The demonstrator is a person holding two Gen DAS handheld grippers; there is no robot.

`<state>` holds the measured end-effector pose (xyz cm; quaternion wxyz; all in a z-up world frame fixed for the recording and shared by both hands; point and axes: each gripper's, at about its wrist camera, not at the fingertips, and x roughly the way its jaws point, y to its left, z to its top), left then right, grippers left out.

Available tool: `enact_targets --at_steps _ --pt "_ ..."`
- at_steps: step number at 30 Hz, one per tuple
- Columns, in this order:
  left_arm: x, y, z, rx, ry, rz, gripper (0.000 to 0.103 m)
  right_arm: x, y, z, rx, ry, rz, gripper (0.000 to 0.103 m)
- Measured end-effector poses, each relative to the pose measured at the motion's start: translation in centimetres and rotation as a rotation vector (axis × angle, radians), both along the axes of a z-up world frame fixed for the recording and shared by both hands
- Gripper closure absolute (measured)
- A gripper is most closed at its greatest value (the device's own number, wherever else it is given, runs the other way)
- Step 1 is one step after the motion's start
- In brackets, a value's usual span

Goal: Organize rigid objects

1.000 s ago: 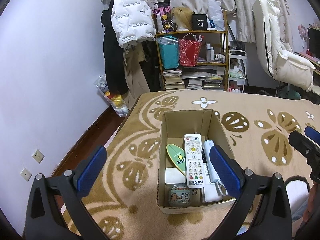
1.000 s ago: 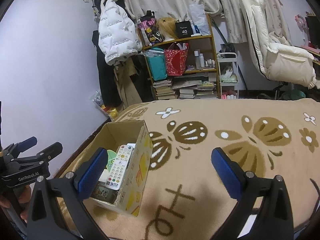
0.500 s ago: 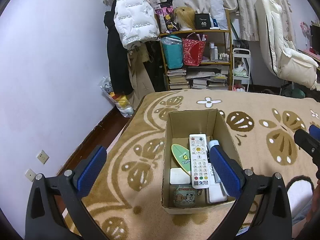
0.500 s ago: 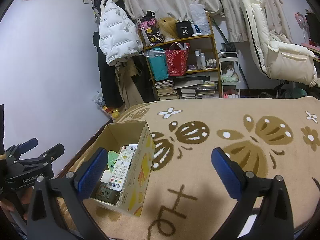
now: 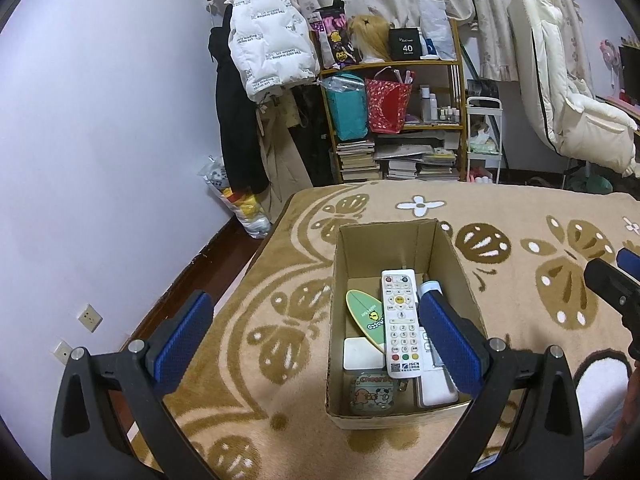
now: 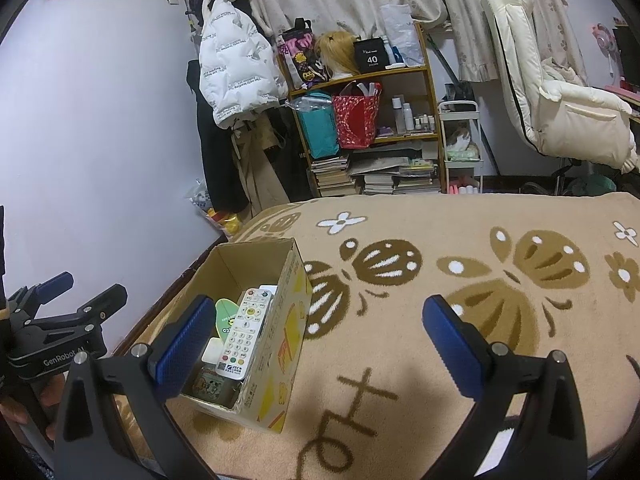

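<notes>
A brown cardboard box [image 5: 400,320] stands open on the tan, butterfly-patterned blanket [image 5: 520,216], toward its left edge. Inside, a white remote [image 5: 399,322] with coloured buttons lies on top, a green oval card [image 5: 365,315] to its left, a cartoon-printed tin [image 5: 372,394] at the near end. The left tool [image 5: 316,344] hangs spread wide and empty above the box; the right tool [image 6: 318,346] is likewise released, over the blanket right of the box.

Matt corrugated cardboard box [image 5: 394,246]; smooth white plastic remote control [image 5: 400,322]; fuzzy woven blanket [image 6: 460,236]; textured blue gripper pads [image 5: 182,342] (black matt frames).
</notes>
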<state>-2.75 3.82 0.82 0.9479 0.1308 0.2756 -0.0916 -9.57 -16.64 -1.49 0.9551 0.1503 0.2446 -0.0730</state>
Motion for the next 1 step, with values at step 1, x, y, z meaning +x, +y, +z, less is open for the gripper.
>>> enact_targets --at_steps 1 --pt "0.01 -0.03 0.0 0.0 0.0 0.001 0.001 0.03 0.05 -0.02 -0.001 0.0 0.0 0.0"
